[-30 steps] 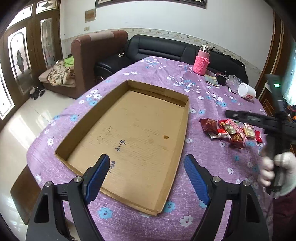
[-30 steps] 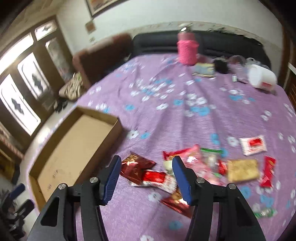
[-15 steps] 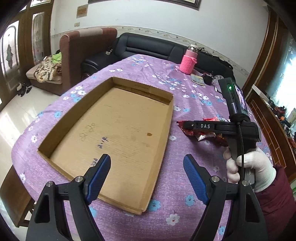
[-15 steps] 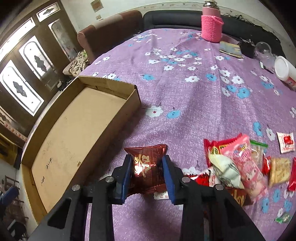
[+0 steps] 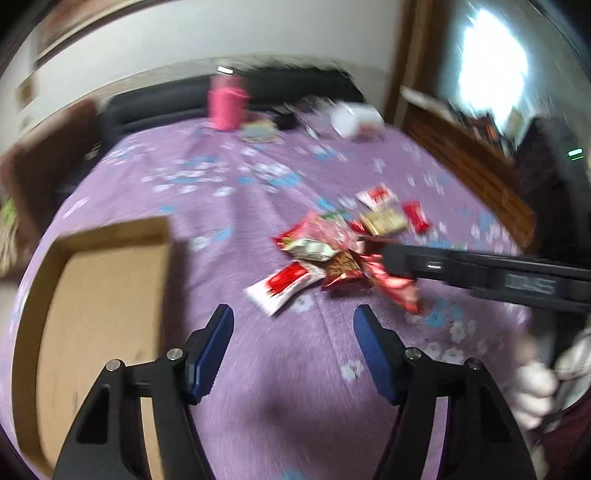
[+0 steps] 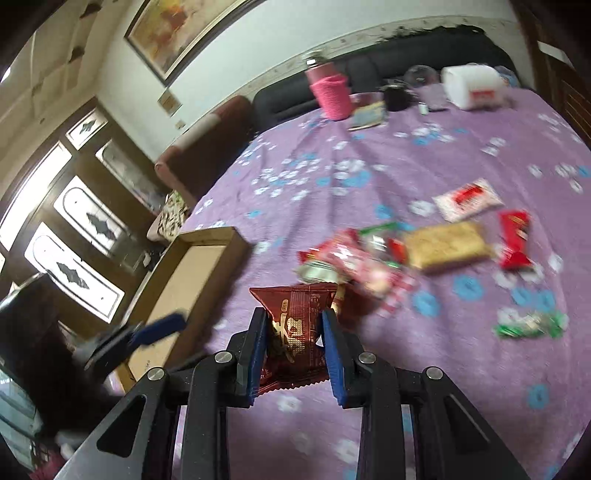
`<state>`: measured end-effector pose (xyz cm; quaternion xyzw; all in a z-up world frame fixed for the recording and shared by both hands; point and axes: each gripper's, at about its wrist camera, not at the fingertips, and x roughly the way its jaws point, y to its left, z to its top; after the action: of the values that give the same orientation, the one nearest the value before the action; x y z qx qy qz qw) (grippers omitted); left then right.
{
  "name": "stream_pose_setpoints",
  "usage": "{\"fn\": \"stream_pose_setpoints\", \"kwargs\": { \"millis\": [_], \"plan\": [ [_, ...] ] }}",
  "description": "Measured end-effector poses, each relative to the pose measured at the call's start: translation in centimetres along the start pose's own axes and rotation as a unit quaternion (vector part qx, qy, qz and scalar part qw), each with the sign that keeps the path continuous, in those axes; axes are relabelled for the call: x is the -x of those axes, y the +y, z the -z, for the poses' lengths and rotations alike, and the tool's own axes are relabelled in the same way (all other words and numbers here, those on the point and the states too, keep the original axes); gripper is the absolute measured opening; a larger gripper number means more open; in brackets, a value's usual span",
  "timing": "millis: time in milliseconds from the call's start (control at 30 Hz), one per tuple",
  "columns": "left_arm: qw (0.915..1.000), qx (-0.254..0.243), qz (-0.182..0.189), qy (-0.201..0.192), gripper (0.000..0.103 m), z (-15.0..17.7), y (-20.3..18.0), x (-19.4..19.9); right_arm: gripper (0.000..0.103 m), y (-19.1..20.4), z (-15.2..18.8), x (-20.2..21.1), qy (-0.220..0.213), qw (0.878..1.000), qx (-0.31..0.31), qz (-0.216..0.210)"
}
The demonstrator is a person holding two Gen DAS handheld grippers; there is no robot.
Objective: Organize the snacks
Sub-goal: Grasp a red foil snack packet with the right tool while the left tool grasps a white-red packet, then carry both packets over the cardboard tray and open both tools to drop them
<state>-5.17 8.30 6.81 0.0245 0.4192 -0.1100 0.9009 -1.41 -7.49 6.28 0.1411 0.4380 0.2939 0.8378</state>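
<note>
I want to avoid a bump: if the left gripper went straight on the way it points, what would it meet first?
Probably bare tablecloth just ahead of the open left gripper; beyond lies the white-and-red packet. Blur makes depth uncertain.

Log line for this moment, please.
right gripper: shut on dark red snack packet | left gripper: open, empty | cardboard tray: empty

Far end of my counter, purple floral cloth: pink sleeved bottle, white tub on its side, dark cup, small booklet. Black sofa behind, brown armchair, framed picture on wall.
</note>
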Motion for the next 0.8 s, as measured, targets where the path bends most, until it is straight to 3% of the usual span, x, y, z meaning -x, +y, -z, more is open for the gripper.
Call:
{"fn": "stream_pose_setpoints", "kwargs": {
  "millis": [67, 400, 467, 533, 667, 800],
  "plan": [
    [0.9990, -0.033, -0.018, 0.023, 0.064, -1.0, -0.3, -2.6, 0.032, -1.4, 0.5, 0.7, -0.004, 1.000, -0.013, -0.005],
    [0.9919, -0.088, -0.020, 0.089, 0.064, -1.8, -0.6, -8.9, 0.032, -3.9, 0.7, 1.1, -0.016, 0.997, -0.041, -0.056],
    [0.9930, -0.078, 0.005, 0.089, 0.056, -1.8, -0.3, -9.0, 0.032, -4.0, 0.8, 0.9, -0.014, 0.997, -0.041, -0.063],
    [0.9941, -0.064, 0.009, 0.087, 0.031, -2.1, 0.1, -8.9, 0.032, -4.0, 1.0, 0.6, -0.012, 0.997, -0.041, -0.065],
    [0.9962, -0.019, 0.034, 0.078, 0.007, -2.1, 1.2, -8.1, 0.032, -4.1, 1.2, 0.4, -0.010, 0.997, -0.043, -0.063],
    [0.9970, 0.003, 0.042, 0.065, 0.006, -1.4, 1.2, -7.1, 0.032, -3.5, 1.2, 0.6, -0.013, 0.998, -0.035, -0.055]
  ]
}}
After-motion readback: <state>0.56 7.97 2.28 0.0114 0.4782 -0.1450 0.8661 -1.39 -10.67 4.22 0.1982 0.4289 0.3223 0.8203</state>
